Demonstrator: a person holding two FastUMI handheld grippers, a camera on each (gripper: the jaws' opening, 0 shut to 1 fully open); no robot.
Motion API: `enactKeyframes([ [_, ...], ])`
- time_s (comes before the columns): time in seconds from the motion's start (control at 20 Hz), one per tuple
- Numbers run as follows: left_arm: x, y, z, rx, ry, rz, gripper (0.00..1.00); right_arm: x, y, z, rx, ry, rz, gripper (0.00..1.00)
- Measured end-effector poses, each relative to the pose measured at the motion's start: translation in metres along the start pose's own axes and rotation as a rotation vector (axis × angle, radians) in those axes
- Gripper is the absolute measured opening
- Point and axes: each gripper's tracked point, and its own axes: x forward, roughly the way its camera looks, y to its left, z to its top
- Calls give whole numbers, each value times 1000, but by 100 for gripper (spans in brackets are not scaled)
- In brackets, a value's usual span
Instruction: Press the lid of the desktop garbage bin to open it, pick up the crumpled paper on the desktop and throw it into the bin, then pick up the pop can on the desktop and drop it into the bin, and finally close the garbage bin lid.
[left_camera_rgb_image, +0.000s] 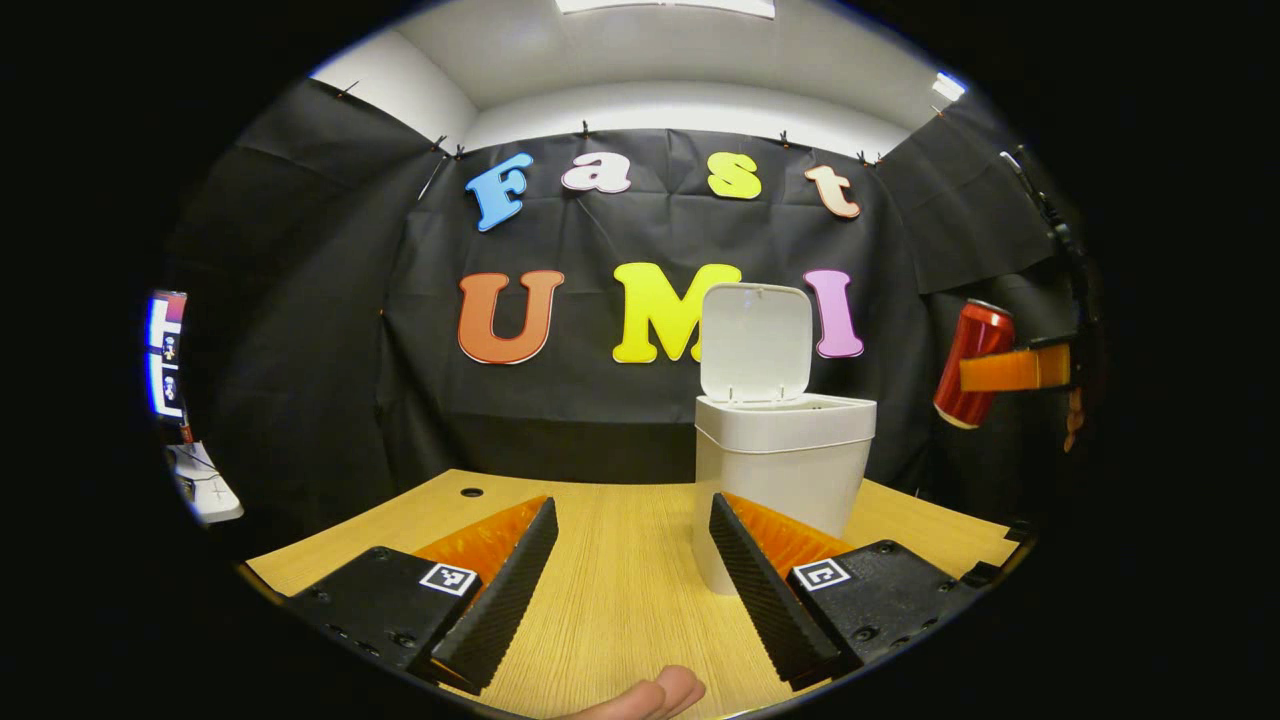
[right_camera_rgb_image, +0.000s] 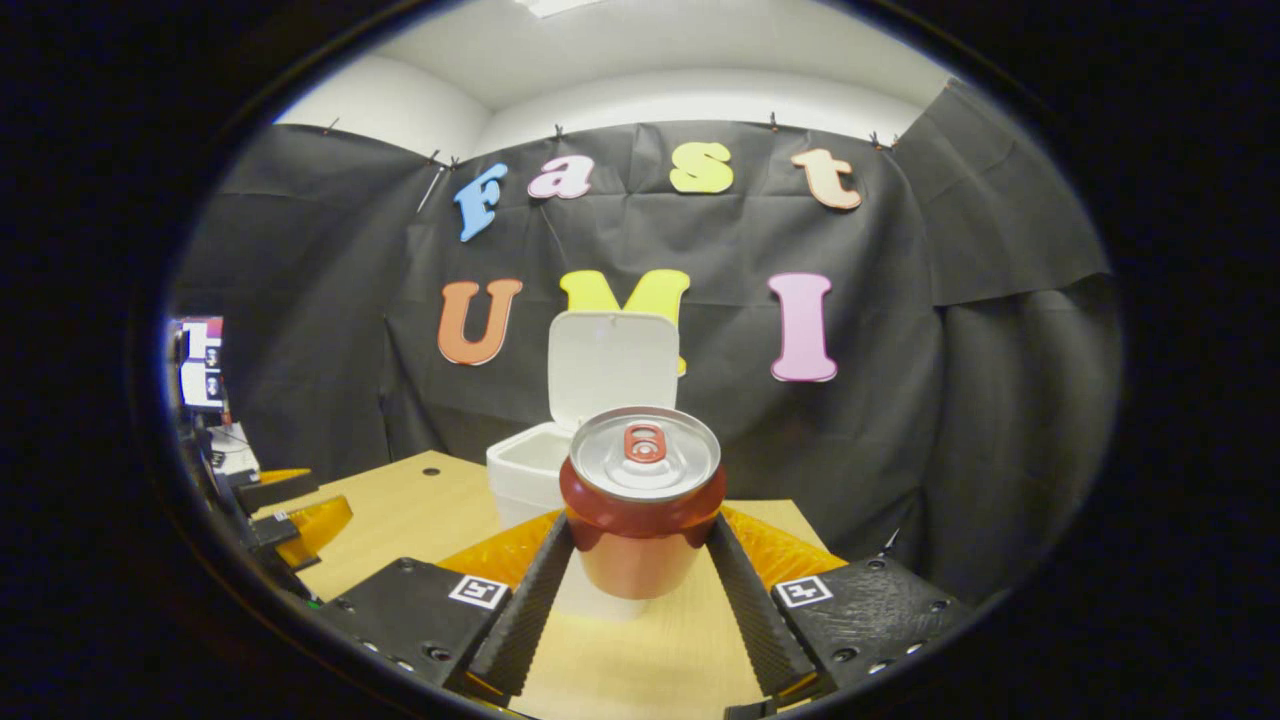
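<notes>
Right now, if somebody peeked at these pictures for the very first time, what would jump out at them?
Probably the red pop can, held up close between the right gripper's jaws with its silver top facing the camera. Just behind it on the wooden table stands the white bin, its lid flipped straight up. The left gripper waits open and empty in front of the bin.

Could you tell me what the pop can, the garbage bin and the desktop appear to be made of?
The pop can looks like aluminium: a bare, brushed silver top with a pull tab and a glossy red body that reflects light. The garbage bin and its raised lid seem to be white moulded plastic with a smooth matt finish. The desktop shows pale wood grain, probably laminate rather than solid wood.
</notes>
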Motion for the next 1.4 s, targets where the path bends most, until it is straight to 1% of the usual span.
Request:
enactKeyframes([
  [0.1,0,4,-1,4,6,0,99,13,6,25,-11,-13,9,82],
  [0.35,0,12,0,-7,2,-7,99,61,18,71,-26,-7,-2,81],
  [0.55,0,24,0,-26,0,0,99,109,30,88,-30,35,-1,81],
  [0.7,2,30,-1,-42,2,10,99,147,43,98,-16,42,11,81],
  [0.75,4,33,-3,-46,9,18,99,162,46,95,-8,56,11,81],
  [0.85,4,34,-2,-35,7,20,99,192,47,77,1,123,-1,82],
  [1.0,5,33,-1,-32,0,16,100,226,32,44,-38,241,-80,82],
  [1.05,4,32,-3,-30,2,13,98,233,27,37,-34,261,-92,82],
  [1.15,5,34,-8,-22,14,16,99,243,17,24,-3,291,-116,82],
  [1.3,11,30,-15,-26,32,3,99,249,11,16,14,304,-127,82],
  [1.4,12,31,-19,-27,47,6,100,253,13,10,11,318,-121,82],
])
